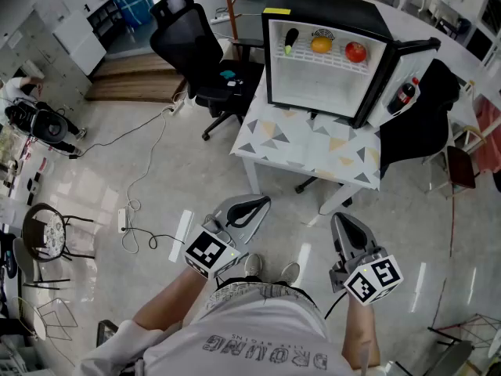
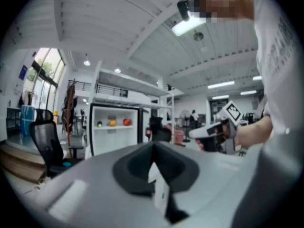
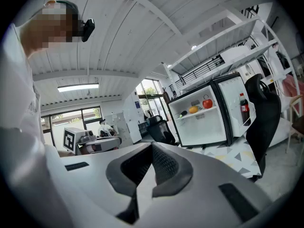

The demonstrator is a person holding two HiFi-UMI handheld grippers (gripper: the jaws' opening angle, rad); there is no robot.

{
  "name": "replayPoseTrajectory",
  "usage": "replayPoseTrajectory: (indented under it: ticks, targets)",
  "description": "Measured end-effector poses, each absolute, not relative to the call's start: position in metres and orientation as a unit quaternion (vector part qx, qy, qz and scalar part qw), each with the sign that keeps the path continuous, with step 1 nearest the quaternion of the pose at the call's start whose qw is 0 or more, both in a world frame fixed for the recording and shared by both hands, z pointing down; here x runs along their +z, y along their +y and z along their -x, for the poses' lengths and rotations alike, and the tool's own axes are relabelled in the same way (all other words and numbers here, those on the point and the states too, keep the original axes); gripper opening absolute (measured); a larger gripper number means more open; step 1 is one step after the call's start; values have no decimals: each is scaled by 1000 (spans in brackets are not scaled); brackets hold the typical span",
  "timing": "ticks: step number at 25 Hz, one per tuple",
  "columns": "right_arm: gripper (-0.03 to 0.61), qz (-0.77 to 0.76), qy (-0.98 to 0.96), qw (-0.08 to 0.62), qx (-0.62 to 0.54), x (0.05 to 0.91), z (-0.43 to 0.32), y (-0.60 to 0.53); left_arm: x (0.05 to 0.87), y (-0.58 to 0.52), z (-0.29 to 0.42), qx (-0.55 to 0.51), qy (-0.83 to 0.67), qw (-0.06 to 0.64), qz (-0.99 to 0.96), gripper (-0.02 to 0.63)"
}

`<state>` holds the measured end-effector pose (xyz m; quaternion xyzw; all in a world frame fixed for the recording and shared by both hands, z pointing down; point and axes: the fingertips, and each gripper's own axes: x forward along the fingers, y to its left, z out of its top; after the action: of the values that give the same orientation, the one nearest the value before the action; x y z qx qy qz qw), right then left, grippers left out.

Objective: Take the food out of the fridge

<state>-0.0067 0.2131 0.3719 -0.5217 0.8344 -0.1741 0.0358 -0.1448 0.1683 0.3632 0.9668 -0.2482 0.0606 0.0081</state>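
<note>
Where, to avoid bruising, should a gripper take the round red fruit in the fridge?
Probably across its widest middle, coming level through the open front of the black mini fridge: the round red fruit sits on the white shelf, clear of the orange fruit.

White printed T-shirt (image 1: 258, 331), grey marker-cubed hand-held grippers (image 1: 261, 202) (image 1: 339, 218)

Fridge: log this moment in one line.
fridge: door open | shelf: dark item, orange fruit, red fruit | left gripper: jaws shut, empty | right gripper: jaws shut, empty
</note>
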Motion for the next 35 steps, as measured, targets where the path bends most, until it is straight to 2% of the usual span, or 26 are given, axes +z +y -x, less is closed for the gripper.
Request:
replayPoseTrajectory:
  ticks: [17,35]
  targets:
    - [-12,523,832,58,-175,368,-8,199,365,156,133,60,-253,7,-966,6]
    - [-12,516,833,61,-188,380,-72,201,374,163,84,65,-280,9,-958,6]
